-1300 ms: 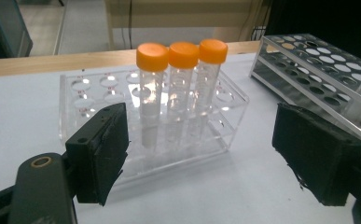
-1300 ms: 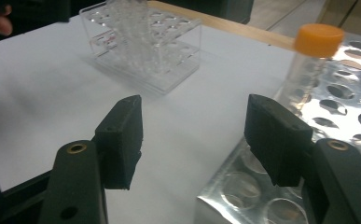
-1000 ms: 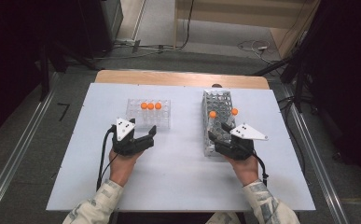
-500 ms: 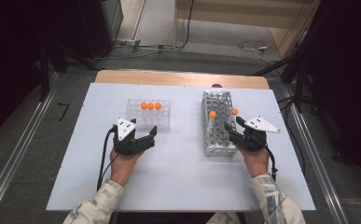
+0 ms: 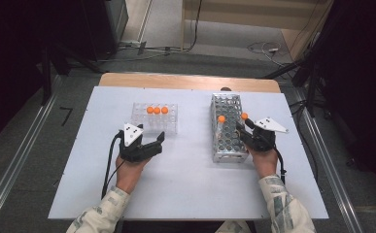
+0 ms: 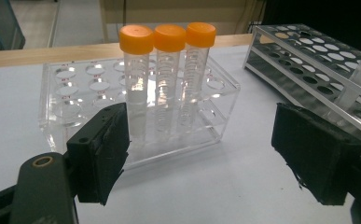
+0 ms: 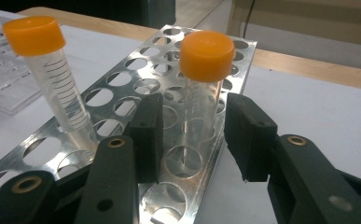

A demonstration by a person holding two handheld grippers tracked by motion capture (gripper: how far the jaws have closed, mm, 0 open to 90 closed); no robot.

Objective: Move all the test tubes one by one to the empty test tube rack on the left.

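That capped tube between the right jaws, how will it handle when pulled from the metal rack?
Orange-capped tube looks empty, so probably light. Clear smooth plastic may slip in the right gripper. It leans in the metal rack, so it may snag.

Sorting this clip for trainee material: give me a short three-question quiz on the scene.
1. How many orange-capped tubes stand in the clear rack?
2. True or false: the metal rack holds four tubes.
3. Which gripper has a tube between its fingers: A left, B right?
Key: 1. Three. 2. False, two. 3. B: the right gripper, fingers just closing, brackets a tube without pressing yet; the left gripper is open, empty.
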